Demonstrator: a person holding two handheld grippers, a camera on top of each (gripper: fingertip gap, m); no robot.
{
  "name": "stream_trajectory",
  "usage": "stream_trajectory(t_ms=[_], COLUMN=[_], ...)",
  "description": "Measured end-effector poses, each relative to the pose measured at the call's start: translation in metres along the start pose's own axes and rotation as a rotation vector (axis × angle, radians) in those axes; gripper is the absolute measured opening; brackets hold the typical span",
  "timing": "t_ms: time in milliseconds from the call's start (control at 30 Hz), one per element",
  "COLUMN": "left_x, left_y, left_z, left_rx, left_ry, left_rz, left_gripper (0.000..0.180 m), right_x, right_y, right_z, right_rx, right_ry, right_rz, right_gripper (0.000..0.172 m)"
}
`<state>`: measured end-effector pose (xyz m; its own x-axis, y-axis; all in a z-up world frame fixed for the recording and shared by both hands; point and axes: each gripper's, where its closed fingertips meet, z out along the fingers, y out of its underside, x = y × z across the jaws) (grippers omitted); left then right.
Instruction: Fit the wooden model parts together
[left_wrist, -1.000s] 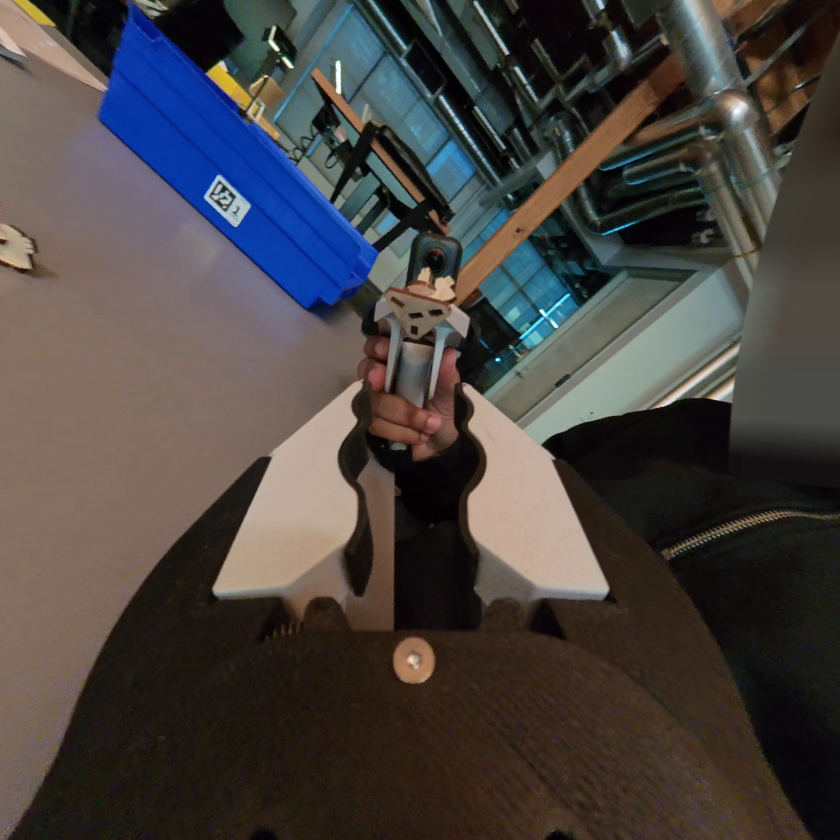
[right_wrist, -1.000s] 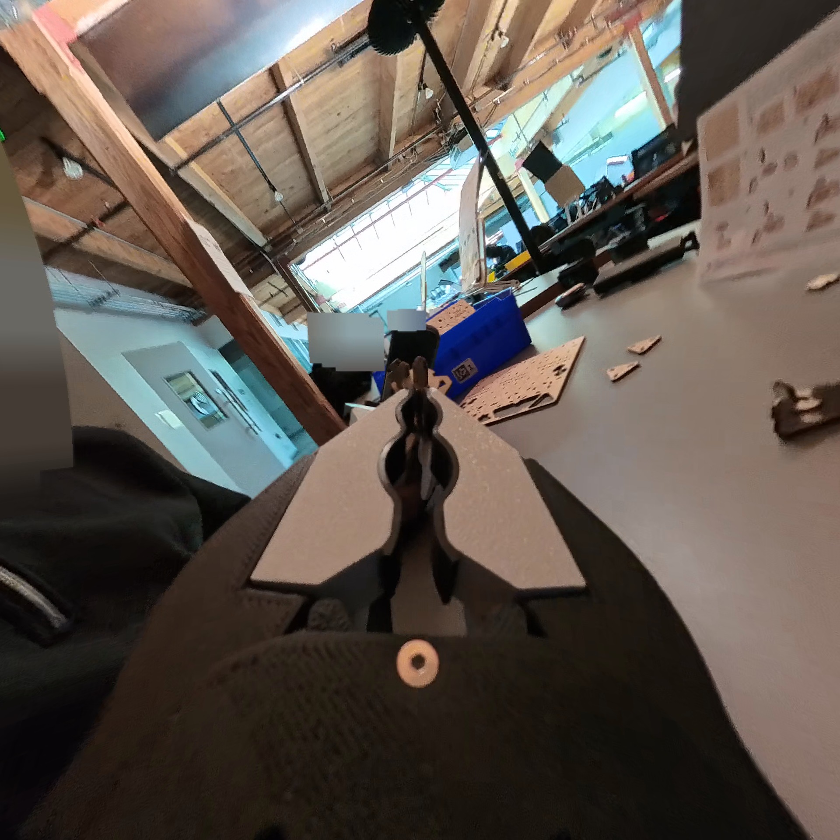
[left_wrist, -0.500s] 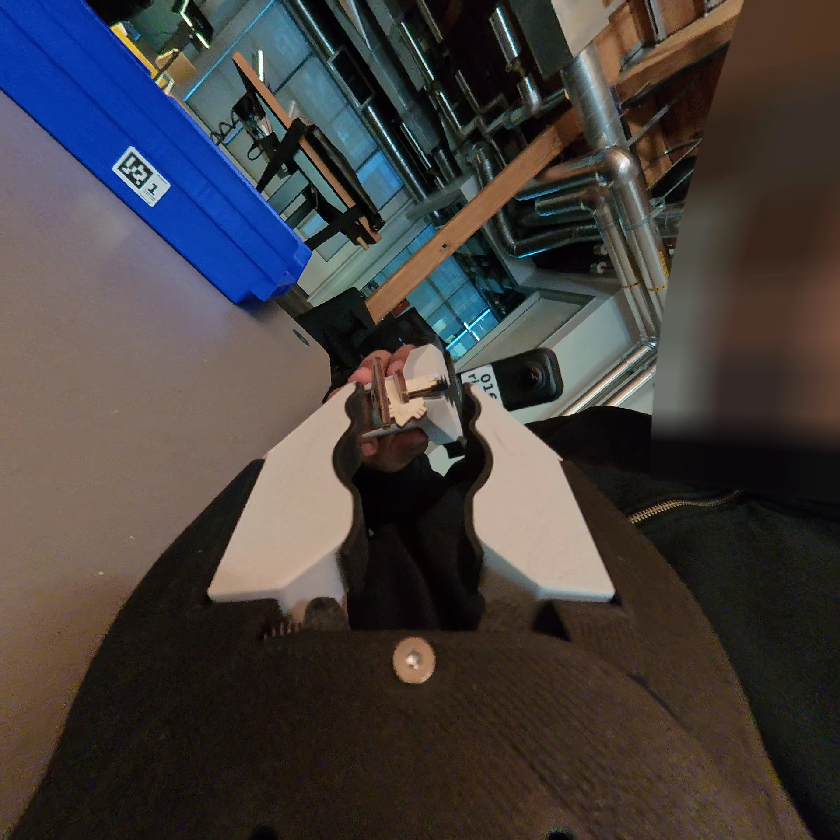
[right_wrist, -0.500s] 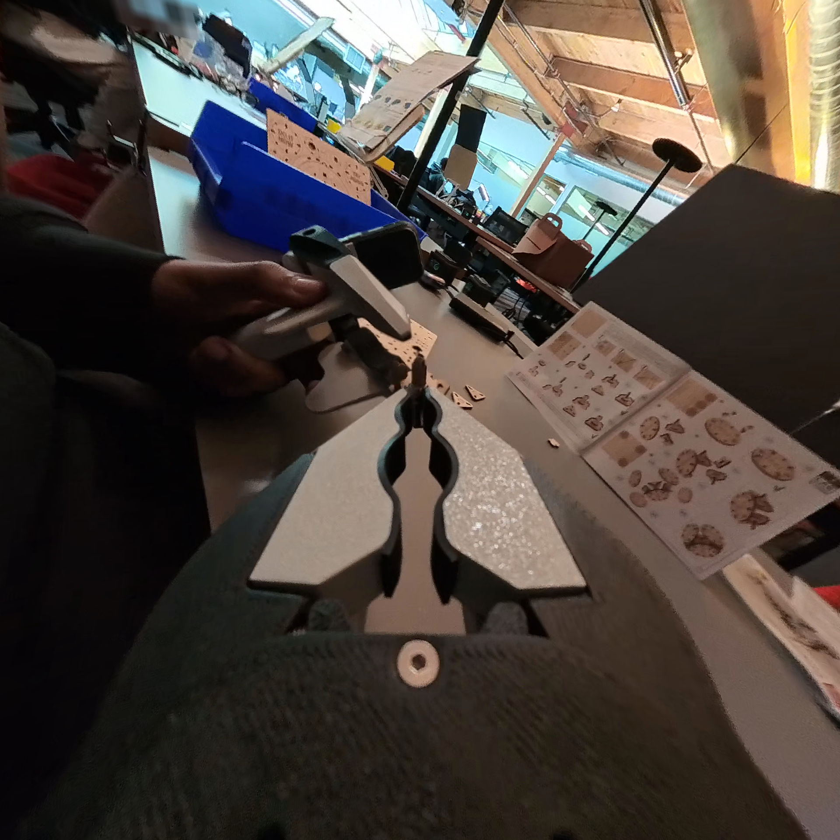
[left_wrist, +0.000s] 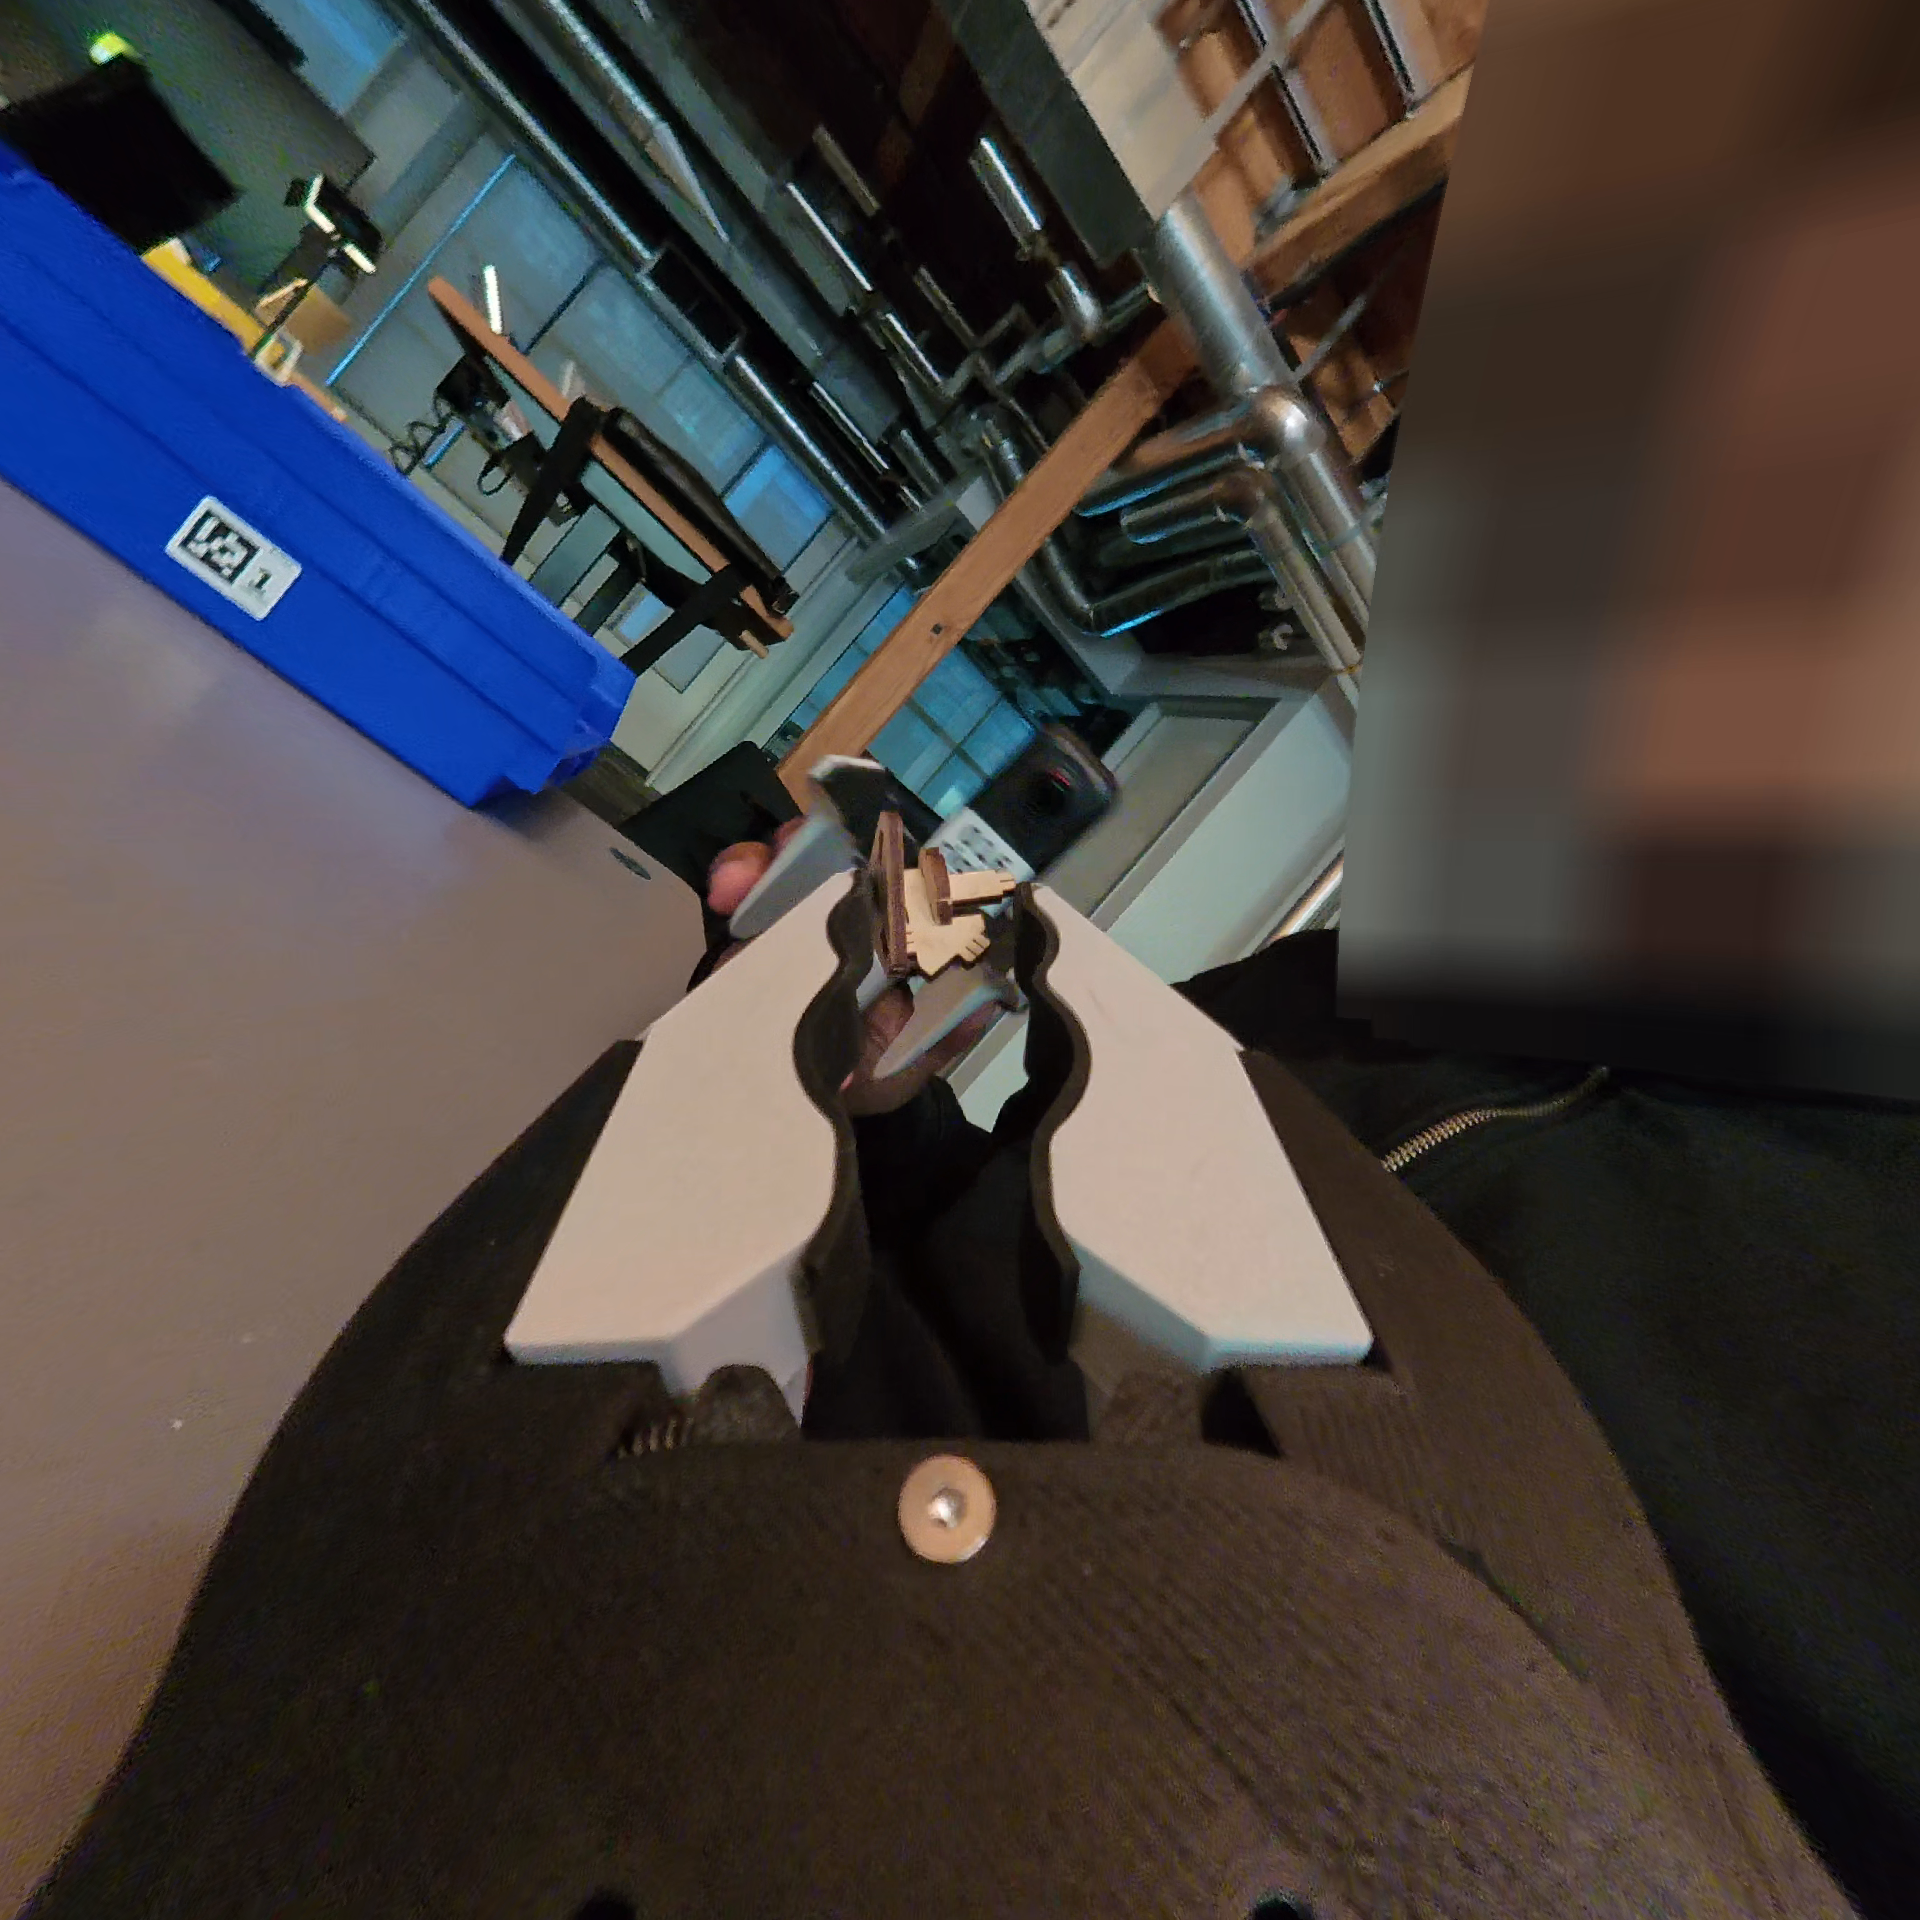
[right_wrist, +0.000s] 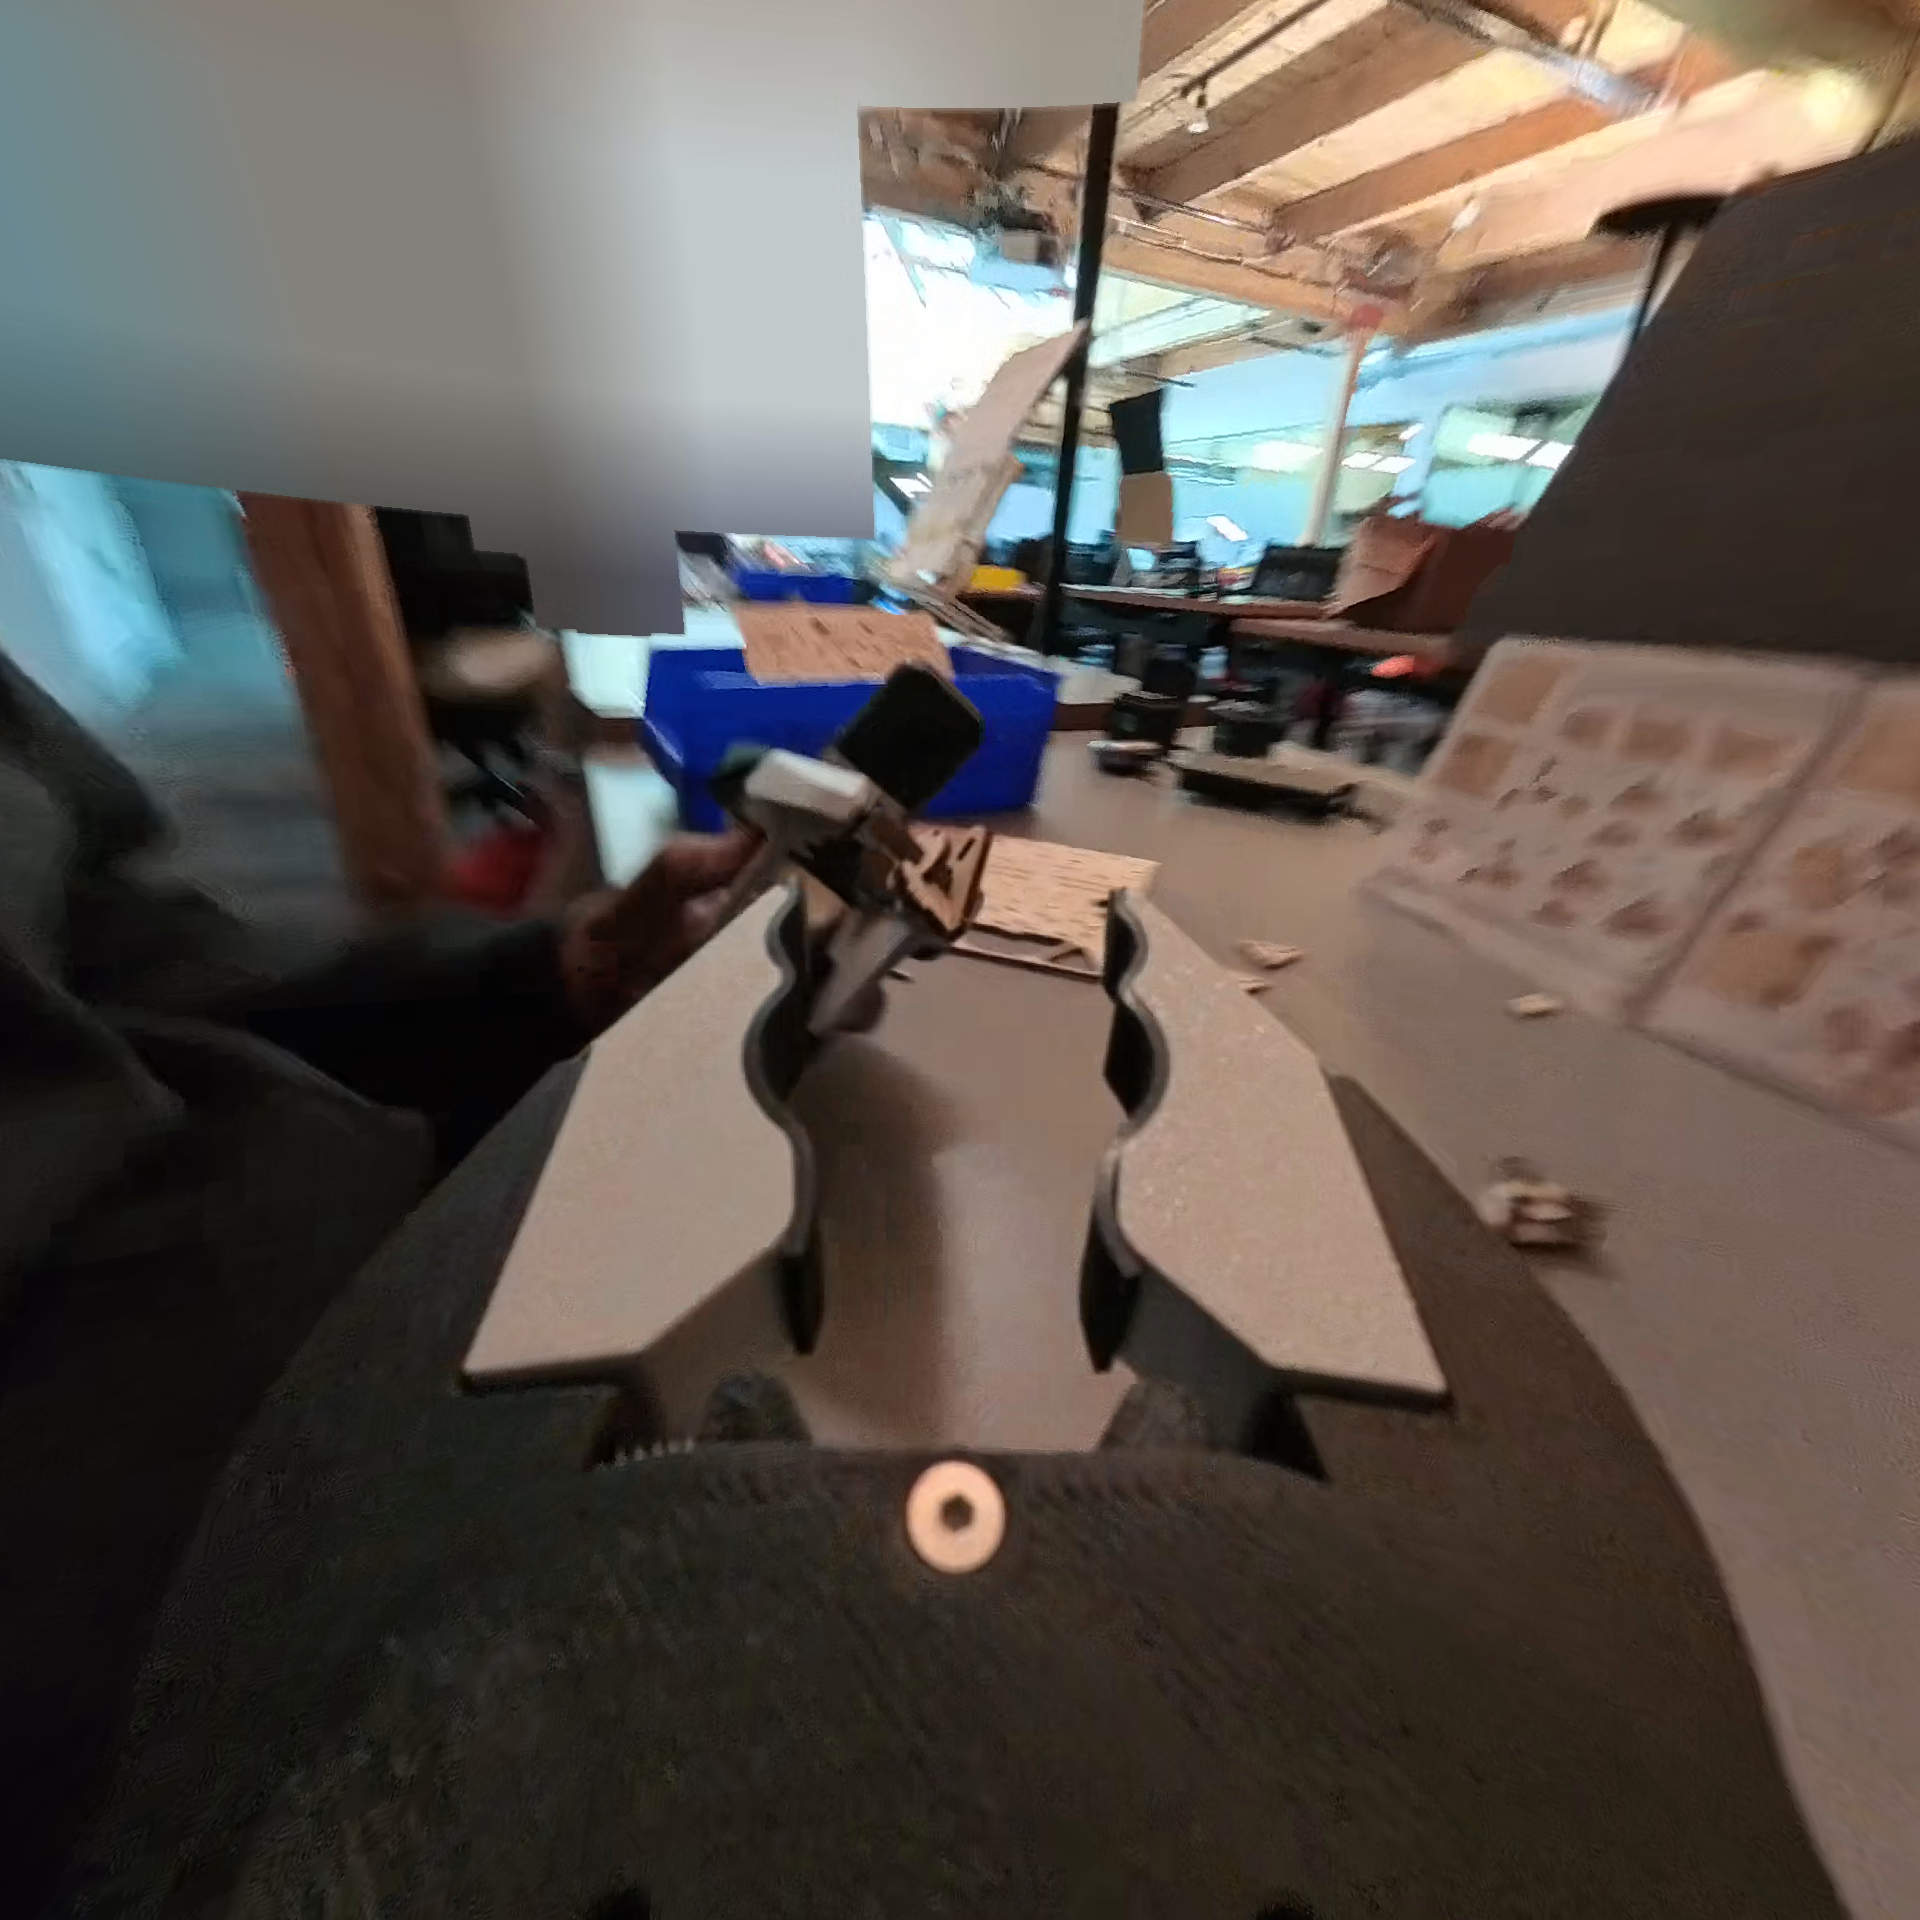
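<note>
Above the table, left gripper is clamped on a small wood piece at its fingertips. Right gripper faces it close by, fingers wide apart and holding nothing; blue bin sits behind.

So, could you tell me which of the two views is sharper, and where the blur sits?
Left wrist view: fairly crisp on the wooden piece and blue bin. Right wrist view: motion blur throughout, printed sheets smeared, windows overexposed.
</note>
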<state>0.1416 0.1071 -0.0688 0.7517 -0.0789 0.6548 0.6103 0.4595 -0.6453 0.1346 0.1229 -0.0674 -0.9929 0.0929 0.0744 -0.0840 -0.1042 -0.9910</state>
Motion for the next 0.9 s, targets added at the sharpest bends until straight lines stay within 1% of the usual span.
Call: stream_trajectory(t_ms=[67,100,167,267,400,533,700,900], left_x=[0.009,0.012,0.017,0.021,0.024,0.025,0.025,0.026], left_y=[0.003,0.005,0.01,0.017,0.025,0.025,0.026,0.028], left_z=[0.003,0.005,0.008,0.012,0.016,0.016,0.017,0.017], left_rx=[-0.02,-0.035,-0.06,-0.096,-0.133,-0.129,-0.136,-0.142], left_ry=[0.023,0.023,0.018,0.015,0.024,0.025,0.023,0.025], left_rz=[0.07,0.112,0.193,0.269,0.307,0.321,0.332,0.35], left_gripper=[0.022,0.022,0.023,0.024,0.024,0.023,0.023,0.023], right_x=[0.002,0.0,-0.006,-0.015,-0.024,-0.029,-0.029,-0.03], right_y=[-0.006,-0.007,-0.002,-0.001,-0.004,-0.003,-0.006,-0.005], right_z=[-0.002,-0.003,-0.002,0.0,0.0,-0.002,-0.004,-0.005], right_rx=[0.046,0.052,0.028,0.025,0.024,0.023,0.042,0.035], right_ry=[-0.099,-0.158,-0.23,-0.259,-0.296,-0.323,-0.333,-0.345], right_rz=[0.26,0.346,0.41,0.392,0.368,0.36,0.363,0.353], right_gripper=[0.06,0.061,0.059,0.051,0.035,0.03,0.018,0.017])
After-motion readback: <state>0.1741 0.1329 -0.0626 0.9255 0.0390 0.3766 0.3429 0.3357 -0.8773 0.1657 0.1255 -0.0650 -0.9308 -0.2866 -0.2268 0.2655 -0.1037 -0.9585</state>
